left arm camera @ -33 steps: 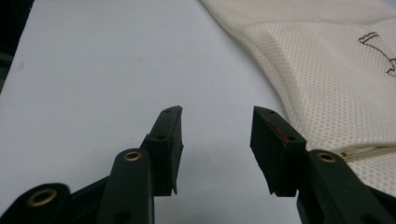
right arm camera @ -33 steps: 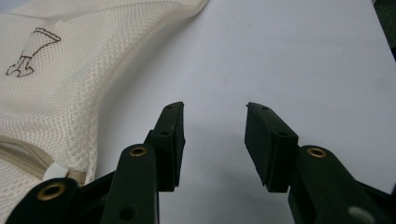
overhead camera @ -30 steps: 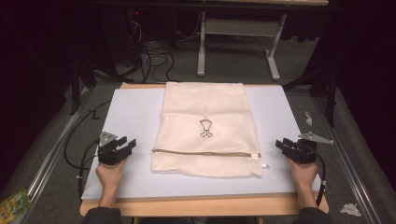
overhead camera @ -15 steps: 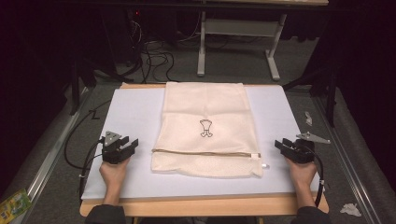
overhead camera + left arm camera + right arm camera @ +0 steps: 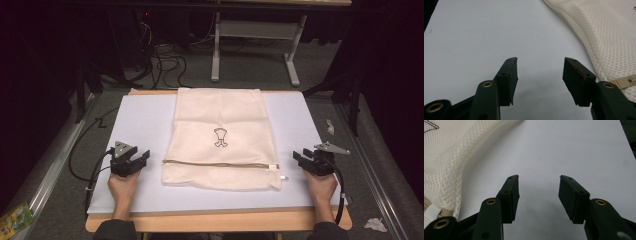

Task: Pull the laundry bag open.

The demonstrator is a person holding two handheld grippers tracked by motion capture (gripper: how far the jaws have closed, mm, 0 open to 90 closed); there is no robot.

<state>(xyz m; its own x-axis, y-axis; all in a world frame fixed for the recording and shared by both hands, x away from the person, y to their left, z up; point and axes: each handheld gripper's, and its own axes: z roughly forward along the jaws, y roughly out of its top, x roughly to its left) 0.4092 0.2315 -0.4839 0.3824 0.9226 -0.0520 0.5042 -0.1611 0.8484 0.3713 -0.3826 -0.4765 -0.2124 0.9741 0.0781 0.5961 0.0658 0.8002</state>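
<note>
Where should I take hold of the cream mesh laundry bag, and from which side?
Probably by its near corners. The cream mesh laundry bag lies flat on the white table mat, with its zipper seam near the front edge. Bring the open left gripper in from the left, the open right gripper from the right, each pinching an edge below the zipper.

Wooden table (image 5: pixel 215 221) under white sheet (image 5: pixel 140 120), cream mesh bag (image 5: pixel 222 137) flat on top.
</note>
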